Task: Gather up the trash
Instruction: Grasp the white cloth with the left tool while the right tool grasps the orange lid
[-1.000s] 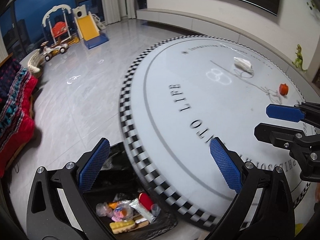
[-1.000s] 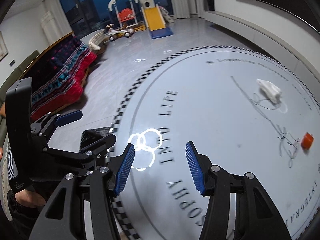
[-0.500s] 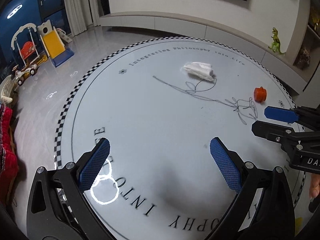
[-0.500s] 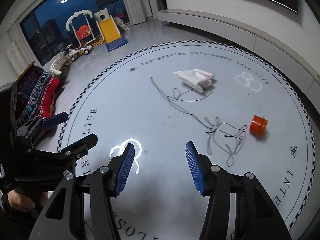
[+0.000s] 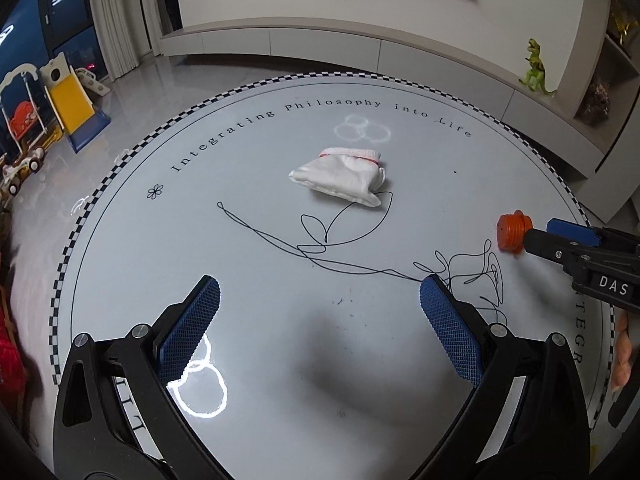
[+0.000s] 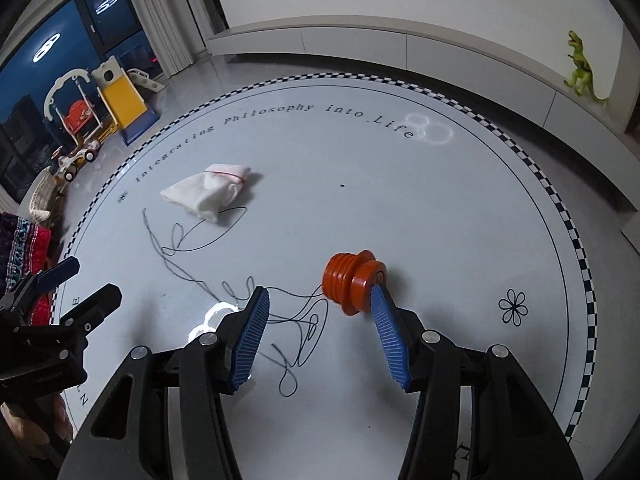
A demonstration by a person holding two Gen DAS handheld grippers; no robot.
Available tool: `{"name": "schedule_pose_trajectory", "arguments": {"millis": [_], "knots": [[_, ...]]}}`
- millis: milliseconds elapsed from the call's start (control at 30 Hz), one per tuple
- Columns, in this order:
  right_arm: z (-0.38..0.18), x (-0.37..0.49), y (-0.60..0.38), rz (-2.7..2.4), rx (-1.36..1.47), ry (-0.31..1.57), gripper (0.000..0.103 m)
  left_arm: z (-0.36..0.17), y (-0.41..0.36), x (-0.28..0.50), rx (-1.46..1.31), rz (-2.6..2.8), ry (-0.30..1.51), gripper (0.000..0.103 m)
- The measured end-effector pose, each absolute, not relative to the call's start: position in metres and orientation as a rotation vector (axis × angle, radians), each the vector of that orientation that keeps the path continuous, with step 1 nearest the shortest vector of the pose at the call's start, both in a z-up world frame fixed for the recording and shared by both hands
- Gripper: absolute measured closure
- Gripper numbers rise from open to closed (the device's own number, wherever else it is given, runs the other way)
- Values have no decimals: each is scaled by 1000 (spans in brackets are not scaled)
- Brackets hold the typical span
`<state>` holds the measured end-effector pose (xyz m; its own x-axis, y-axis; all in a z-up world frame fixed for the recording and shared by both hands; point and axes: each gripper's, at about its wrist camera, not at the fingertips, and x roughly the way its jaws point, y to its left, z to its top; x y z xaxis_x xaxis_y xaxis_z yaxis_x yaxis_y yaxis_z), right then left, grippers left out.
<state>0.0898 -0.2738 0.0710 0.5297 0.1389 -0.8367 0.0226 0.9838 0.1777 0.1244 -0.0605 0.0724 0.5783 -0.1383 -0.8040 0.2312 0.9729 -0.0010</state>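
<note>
An orange threaded cap (image 6: 354, 282) lies on its side on the round white table (image 6: 460, 208); it also shows in the left wrist view (image 5: 513, 233). My right gripper (image 6: 320, 300) is open, its right fingertip beside the cap, the cap just ahead between the fingers. A white cloth bundle (image 5: 340, 178) with a red band lies farther back, also in the right wrist view (image 6: 210, 192). A loose black thread (image 5: 320, 248) trails across the table. My left gripper (image 5: 318, 292) is open and empty above the table, short of the thread.
A green toy dinosaur (image 5: 536, 66) stands on the low wall cabinet behind the table. A toy slide and swing (image 6: 116, 100) stand on the floor at the left. The table has a checkered rim (image 5: 120, 160).
Both grippers swung away from the trash bag at the table's edge and over the table. The right gripper has closed in on the orange cap. Both stayed open.
</note>
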Motion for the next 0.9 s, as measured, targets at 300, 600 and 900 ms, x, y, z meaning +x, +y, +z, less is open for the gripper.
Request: {"name": "schedule_pose_trajectory", "arguments": {"millis": [300,600,900], "knots": [[49,126,-286,2,147,1018,48,61,-65,160,105,-235,947,6],[34,154,-300,-13,156,1045,61,50,-78,197,103,-246,954,6],[32,168,-306,1,166,1017,65,39,-87,228,95,-263,954,6]]}}
